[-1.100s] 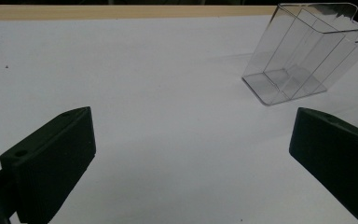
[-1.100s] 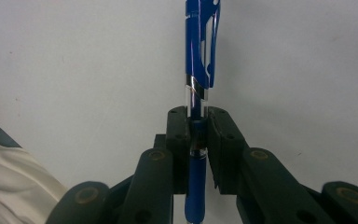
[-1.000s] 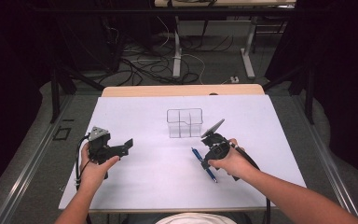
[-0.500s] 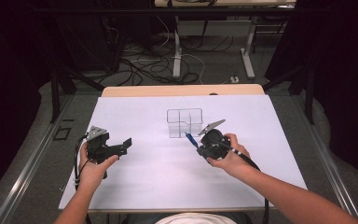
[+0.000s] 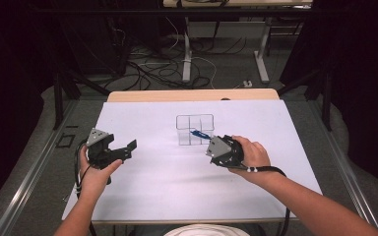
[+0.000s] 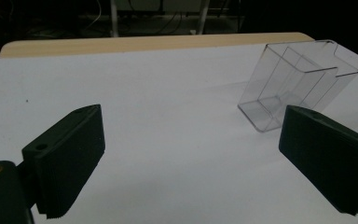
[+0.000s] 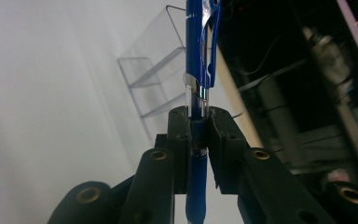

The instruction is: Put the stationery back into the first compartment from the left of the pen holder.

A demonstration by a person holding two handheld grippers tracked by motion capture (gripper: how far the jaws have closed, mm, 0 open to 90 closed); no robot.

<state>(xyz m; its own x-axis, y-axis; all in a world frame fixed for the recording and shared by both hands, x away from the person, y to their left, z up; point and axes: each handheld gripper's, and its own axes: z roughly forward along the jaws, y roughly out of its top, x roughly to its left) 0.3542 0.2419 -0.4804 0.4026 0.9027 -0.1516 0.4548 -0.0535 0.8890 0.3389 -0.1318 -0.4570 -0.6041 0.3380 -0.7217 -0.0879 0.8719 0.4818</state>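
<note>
While the blue pen is clamped between the jaws of the right hand-held gripper, we judge the work to be about midway: the pen is picked up and off the worktop, but it is not yet inside the clear organizer it appears to be headed for. In the high view the pen pokes out from the right hand-held gripper toward the far left, its tip over the near right corner of the organizer's rim. The organizer is a transparent box split into compartments, standing near the middle of the white worktop; all the compartments look empty, as far as we can tell. What is left, in our reading, is to line the pen up over one compartment, lower it in and let go.

We see the right hand just near and right of the organizer, wrapped around its tool, the forearm coming in from the near right.

Well apart on the left, the left hand holds the left hand-held gripper near the worktop, aimed toward the right. Its jaws have just been closing a little yet stand wide apart, with nothing between them; its own view looks across bare white surface to the organizer.
</note>
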